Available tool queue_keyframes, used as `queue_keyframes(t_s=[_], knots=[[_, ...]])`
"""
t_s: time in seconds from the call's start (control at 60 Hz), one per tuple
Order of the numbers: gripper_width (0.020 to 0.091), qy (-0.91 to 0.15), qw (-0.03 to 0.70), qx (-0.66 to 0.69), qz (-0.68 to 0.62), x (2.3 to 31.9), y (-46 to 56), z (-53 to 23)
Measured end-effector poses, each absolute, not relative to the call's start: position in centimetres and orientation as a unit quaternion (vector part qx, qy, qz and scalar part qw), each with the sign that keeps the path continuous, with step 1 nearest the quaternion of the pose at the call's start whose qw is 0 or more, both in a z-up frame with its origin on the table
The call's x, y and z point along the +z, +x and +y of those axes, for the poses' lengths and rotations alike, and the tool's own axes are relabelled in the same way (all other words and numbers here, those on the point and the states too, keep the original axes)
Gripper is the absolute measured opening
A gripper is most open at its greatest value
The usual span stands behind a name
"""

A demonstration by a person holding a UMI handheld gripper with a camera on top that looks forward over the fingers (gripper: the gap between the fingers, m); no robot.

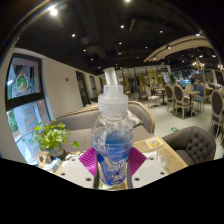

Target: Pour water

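A clear plastic water bottle [112, 128] with a white cap stands upright between my fingers, lifted above the table. My gripper [112, 166] is shut on the water bottle; both purple pads [88, 161] press against its lower sides. The bottle holds bluish water up to about its shoulder. Its base is hidden behind the fingers.
A white table [160, 162] lies below and ahead, with a small yellowish item [153, 143] on it. A potted green plant [50, 138] stands to the left. Grey armchairs [192, 145] sit to the right, with dining chairs and tables [180, 98] farther back.
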State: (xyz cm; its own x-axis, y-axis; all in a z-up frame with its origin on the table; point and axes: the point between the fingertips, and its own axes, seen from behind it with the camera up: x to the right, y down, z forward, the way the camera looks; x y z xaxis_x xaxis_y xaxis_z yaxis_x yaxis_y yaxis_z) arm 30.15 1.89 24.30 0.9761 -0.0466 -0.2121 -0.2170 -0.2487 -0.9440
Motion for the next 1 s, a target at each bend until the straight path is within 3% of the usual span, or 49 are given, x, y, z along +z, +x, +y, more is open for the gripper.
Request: queue_keyframes(t_s=[0.383, 0.65, 0.7, 0.917, 1.0], knots=[[0.0370, -0.821, 0.567, -0.022, 0.054, 13.0, 35.7, -0.4], [0.0379, -0.832, 0.551, -0.031, 0.053, 8.1, 36.1, -1.0], [0.0389, -0.826, 0.561, -0.031, 0.058, 8.3, 36.1, -1.3], [0.0508, -0.839, 0.538, -0.027, 0.073, 7.4, 36.2, -1.8], [0.0711, -0.876, 0.473, -0.032, 0.088, 4.8, 37.1, -2.8]])
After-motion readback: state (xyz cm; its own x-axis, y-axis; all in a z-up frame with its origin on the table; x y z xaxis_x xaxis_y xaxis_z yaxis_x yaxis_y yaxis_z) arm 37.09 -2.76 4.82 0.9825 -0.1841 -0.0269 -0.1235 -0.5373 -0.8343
